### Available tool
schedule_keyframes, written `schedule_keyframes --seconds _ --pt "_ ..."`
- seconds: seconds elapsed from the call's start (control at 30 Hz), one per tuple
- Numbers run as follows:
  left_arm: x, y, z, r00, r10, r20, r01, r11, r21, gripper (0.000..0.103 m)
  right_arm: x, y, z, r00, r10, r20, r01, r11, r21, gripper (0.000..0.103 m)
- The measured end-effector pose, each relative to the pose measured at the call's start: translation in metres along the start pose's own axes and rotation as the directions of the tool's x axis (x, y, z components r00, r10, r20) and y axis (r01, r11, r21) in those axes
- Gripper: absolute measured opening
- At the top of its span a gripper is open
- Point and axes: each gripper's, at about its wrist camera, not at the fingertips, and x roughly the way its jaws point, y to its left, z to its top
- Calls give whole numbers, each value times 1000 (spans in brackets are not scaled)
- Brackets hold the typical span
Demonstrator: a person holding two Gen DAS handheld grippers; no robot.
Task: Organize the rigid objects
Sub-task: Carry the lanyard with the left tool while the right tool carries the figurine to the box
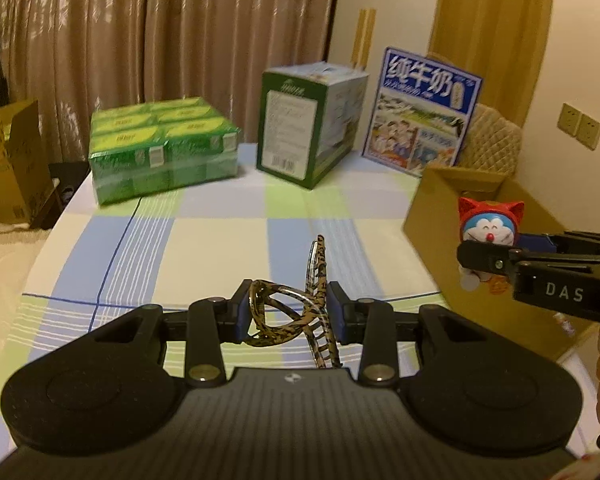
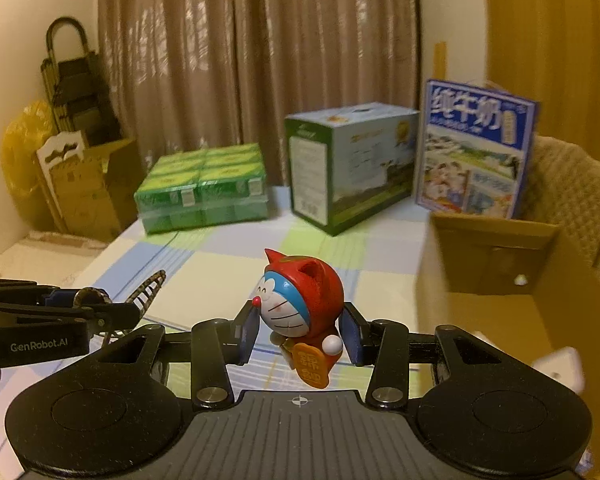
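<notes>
The left gripper point(image 1: 291, 309) is clamping a folded pair of tortoiseshell glasses point(image 1: 296, 312) between its blue pads, its jaws drawn in as far as the frame allows, and is holding them in the air above the checked tablecloth point(image 1: 204, 240). One temple of the glasses is sticking up and forward past the fingertips, while the lens rims are sitting tilted between the pads. The right gripper point(image 2: 298, 330) is gripping a small blue-faced cat figurine point(image 2: 300, 304) in a red hood; its jaws are standing only narrowly apart, pressing on the toy's sides, and the figurine is leaning to the left with an orange plaque hanging below it. Seen from the left wrist, the toy is hovering just in front of an open cardboard box point(image 1: 440, 200) at the table's right edge. At the far side of the table a green shrink-wrapped pack point(image 1: 164, 148) is lying flat, a green-and-white carton point(image 1: 308, 128) is standing beside it, and a blue milk carton point(image 1: 424, 108) is leaning upright behind the cardboard box. Brown curtains point(image 1: 160, 40) are hanging behind everything.
</notes>
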Motion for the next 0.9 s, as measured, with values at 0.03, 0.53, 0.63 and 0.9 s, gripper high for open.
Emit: schedule_keyframes --seconds 0.03,0.53,0.63,0.9 --pt "-6 -6 2 1000 -5 6 5 1000 9 33 -8 -3 1 1000 -4 7 4 1000 6 40" --pt "-56 -109 21 995 -98 35 93 989 115 33 -115 -84 5 990 -133 52 128 988 89 40" --pt "-58 -124 23 993 -113 30 109 985 131 33 -128 -98 4 986 -155 58 148 983 104 40" --pt "-59 -155 24 989 -148 14 144 976 165 33 -148 -124 -2 981 -184 62 175 976 128 40"
